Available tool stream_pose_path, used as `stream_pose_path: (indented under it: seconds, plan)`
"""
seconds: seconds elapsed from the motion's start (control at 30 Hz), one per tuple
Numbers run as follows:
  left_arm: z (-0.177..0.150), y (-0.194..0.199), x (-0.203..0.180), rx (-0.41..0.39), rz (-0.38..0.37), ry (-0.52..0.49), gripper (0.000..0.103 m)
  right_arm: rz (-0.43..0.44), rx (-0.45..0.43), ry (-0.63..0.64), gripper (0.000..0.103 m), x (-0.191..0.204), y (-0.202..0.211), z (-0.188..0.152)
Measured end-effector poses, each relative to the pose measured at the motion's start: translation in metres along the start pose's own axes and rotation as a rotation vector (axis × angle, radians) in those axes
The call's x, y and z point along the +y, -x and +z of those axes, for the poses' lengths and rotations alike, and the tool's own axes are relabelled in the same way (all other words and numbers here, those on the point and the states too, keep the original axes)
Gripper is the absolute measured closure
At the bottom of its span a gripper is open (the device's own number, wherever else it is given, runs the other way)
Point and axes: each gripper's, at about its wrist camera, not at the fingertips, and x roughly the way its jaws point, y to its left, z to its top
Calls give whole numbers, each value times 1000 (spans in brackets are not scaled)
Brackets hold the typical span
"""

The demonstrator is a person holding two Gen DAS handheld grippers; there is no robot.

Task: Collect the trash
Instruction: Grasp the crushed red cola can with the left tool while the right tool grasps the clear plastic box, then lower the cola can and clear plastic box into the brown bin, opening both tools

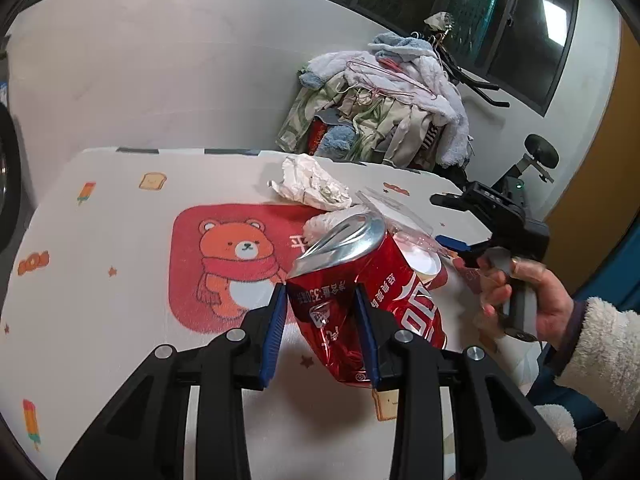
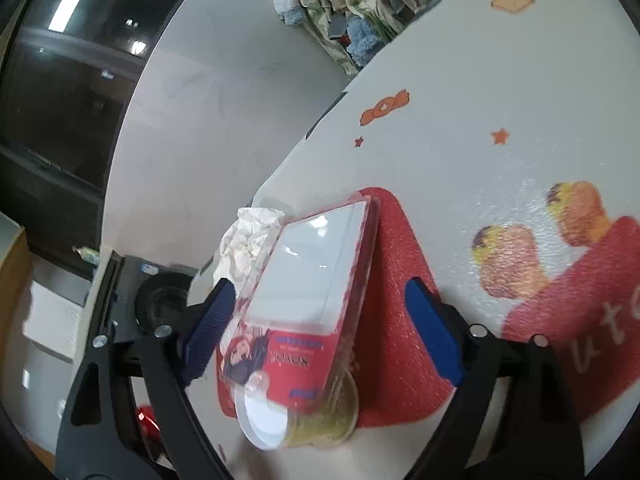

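Note:
A crushed red cola can [image 1: 360, 292] hangs above the bear-print table cover [image 1: 120, 240], with my left gripper [image 1: 320, 296] shut on its dented side. Behind it lie a crumpled white paper [image 1: 312, 184] and a clear plastic blister pack [image 1: 404, 224]. In the right wrist view my right gripper [image 2: 320, 290] straddles that blister pack [image 2: 308, 280], which carries a red printed card. Its jaws stand wide: the left pad is close to the pack's edge and the right pad is well clear. The pack rests on a clear round cup [image 2: 320, 424]. The crumpled paper [image 2: 248, 240] lies just beyond.
A heap of clothes and hangers [image 1: 380, 112] stands behind the table's far edge. A person's hand in a fleece sleeve [image 1: 552, 308] holds the right gripper's handle at the table's right side. A dark speaker-like box [image 2: 160, 300] sits beyond the table edge.

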Motion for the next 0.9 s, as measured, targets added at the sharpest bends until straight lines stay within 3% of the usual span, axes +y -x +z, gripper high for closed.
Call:
stream_pose_path:
  seconds: [0.23, 0.33, 0.37, 0.47, 0.57, 0.7, 0.9]
  plan:
    - [-11, -9, 10, 29, -7, 44, 70, 5, 26, -49, 28, -5, -19, 1]
    - [-14, -11, 11, 36, -3, 45, 70, 13, 50, -58, 44, -5, -22, 0]
    - [-15, -12, 11, 39, -2, 44, 70, 10, 63, -60, 56, -5, -24, -1]
    - [-17, -12, 11, 46, 7, 44, 70, 19, 47, -31, 66, 3, -17, -1]
    - [-18, -9, 12, 48, 16, 48, 70, 12, -6, 46, 73, 21, 2, -1]
    - [-16, 0, 10, 38, 26, 47, 70, -52, -64, 262, 78, 63, 30, -6]
    - [-14, 20, -4, 21, 32, 22, 70, -124, -121, 490, 81, 112, 77, -27]
